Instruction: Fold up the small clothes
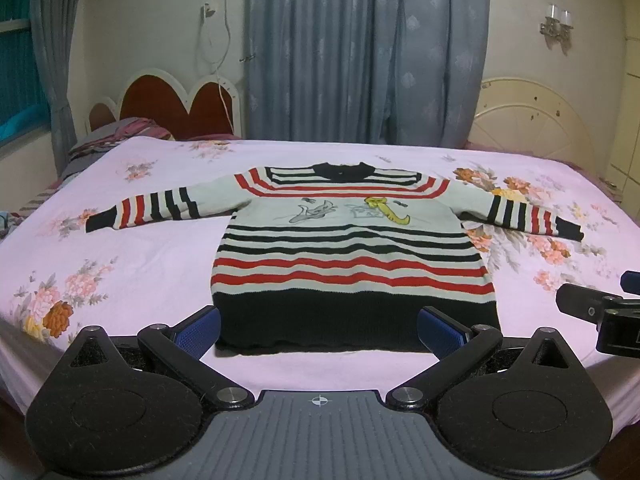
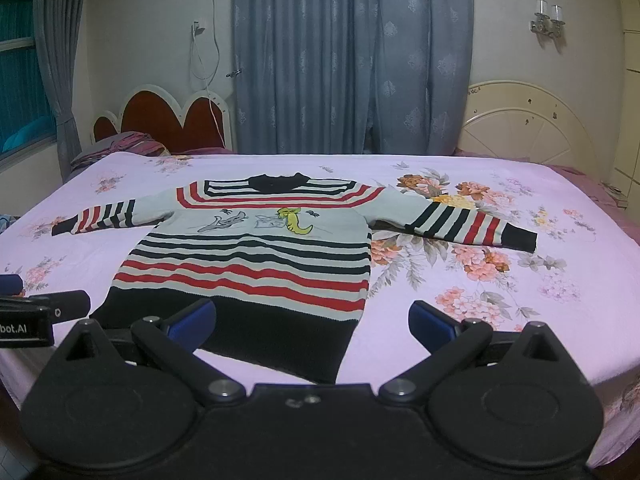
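Bed [image 1: 132, 344], pink sheet with flower print, fills most of both views. Blue-grey curtains [image 1: 360, 48] hang behind it. Red scalloped headboard [image 1: 176, 104] at far left, cream headboard [image 1: 532, 120] at far right.

Striped sweater [image 1: 352, 248] lies flat on the sheet, front up, near the bed's middle. Collar toward the curtains, black hem toward the cameras. Both sleeves spread out sideways, cuffs on the sheet. Red, black and pale stripes; cartoon figures in grey and yellow across the chest.

Left gripper [image 1: 320, 334]: jaws spread wide, holding nothing. Its 2 blue pads [image 1: 198, 332] sit on either side of the hem in the left wrist view; whether they touch the cloth cannot be told.

Right gripper [image 2: 312, 322]: jaws also wide apart, nothing between them. It sits over the hem's right corner and the bare sheet beside it.

Each gripper's edge shows in the other's view.

Wall lamp [image 2: 546, 18], 2 shades, upper right. White cable [image 1: 218, 48] hangs on the wall above the red headboard.
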Demonstrator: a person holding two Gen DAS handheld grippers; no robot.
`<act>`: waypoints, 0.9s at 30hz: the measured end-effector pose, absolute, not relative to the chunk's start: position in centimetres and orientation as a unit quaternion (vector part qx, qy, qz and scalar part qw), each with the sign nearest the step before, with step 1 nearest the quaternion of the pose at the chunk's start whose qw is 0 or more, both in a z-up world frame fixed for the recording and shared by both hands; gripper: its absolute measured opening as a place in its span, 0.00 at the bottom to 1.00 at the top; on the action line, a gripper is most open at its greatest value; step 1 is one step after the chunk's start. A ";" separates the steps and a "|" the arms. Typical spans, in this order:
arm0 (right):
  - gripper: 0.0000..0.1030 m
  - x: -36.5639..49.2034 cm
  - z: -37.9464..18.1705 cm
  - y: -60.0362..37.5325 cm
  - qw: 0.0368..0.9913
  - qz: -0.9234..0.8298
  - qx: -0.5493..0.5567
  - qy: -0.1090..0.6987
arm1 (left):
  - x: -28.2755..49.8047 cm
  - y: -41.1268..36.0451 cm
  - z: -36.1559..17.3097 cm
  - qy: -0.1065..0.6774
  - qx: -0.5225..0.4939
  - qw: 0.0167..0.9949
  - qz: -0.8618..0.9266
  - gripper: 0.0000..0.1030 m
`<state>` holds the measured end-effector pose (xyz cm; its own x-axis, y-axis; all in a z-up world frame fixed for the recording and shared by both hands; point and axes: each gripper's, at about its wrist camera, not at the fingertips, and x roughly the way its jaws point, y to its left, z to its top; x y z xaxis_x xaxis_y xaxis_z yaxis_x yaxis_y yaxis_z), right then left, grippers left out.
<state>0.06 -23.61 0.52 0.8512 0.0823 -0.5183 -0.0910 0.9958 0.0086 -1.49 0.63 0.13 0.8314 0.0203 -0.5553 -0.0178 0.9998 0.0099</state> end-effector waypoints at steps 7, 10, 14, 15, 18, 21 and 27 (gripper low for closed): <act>0.99 0.2 0.5 -23.5 0.962 0.044 -0.008 0.271 | -1.3 0.8 0.1 0.294 0.001 0.956 0.010 1.00; 0.99 0.2 0.4 -23.5 0.962 0.044 -0.008 0.271 | -1.2 0.8 0.1 0.296 0.002 0.955 0.009 1.00; 0.99 0.3 0.3 -23.5 0.961 0.043 -0.006 0.274 | -1.1 0.9 -0.2 0.298 0.003 0.955 0.009 1.00; 0.99 0.4 0.1 -23.5 0.960 0.041 -0.005 0.275 | -1.0 0.9 -0.2 0.299 0.004 0.954 0.009 1.00; 0.99 0.6 -0.1 -23.4 0.959 0.037 -0.003 0.280 | -0.6 0.8 -0.3 0.303 0.009 0.953 0.008 1.00; 0.99 1.1 -0.4 -23.4 0.958 0.029 -0.003 0.284 | 0.0 0.9 -0.6 0.308 0.010 0.951 0.008 1.00; 0.99 2.6 -0.4 -23.8 0.958 0.013 0.010 0.285 | 2.4 1.5 -0.6 0.306 -0.009 0.952 0.003 1.00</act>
<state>2.61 -23.76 -0.43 0.8368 0.0304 -0.5467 -0.0190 0.9995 0.0264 2.38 1.52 -0.61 0.8126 0.0000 -0.5828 -0.0111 0.9998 -0.0155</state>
